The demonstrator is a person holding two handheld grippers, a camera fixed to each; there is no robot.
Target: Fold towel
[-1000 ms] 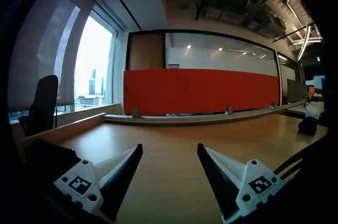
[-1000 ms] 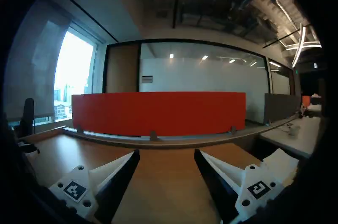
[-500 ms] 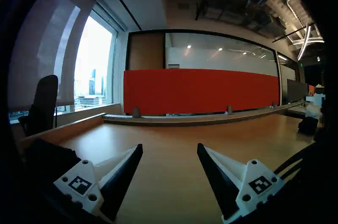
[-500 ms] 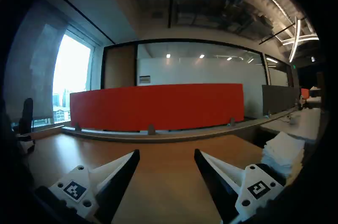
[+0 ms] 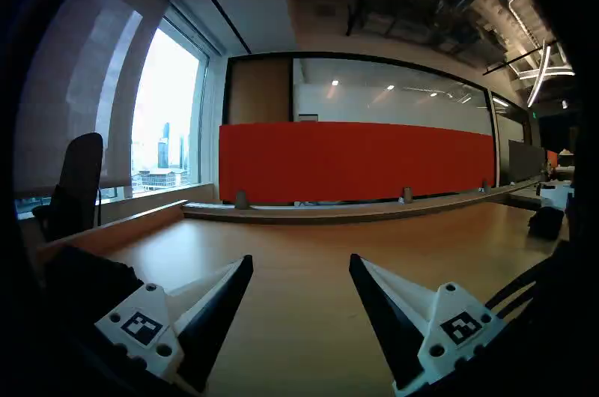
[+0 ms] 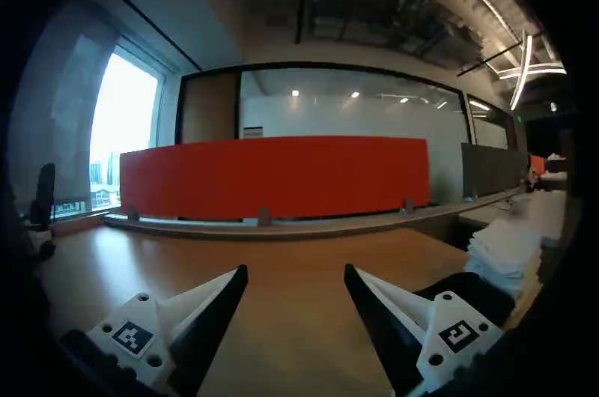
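Open desk [image 6: 299,277] runs to the red divider [image 6: 277,176]; towel stack [image 6: 505,251] stands right

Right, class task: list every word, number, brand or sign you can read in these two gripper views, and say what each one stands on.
No words or numbers can be read.
The small pale sign on the glass wall above the long red desk divider: too small to read.
The black-and-white square markers on the left gripper and the right gripper: coded patterns, no letters.
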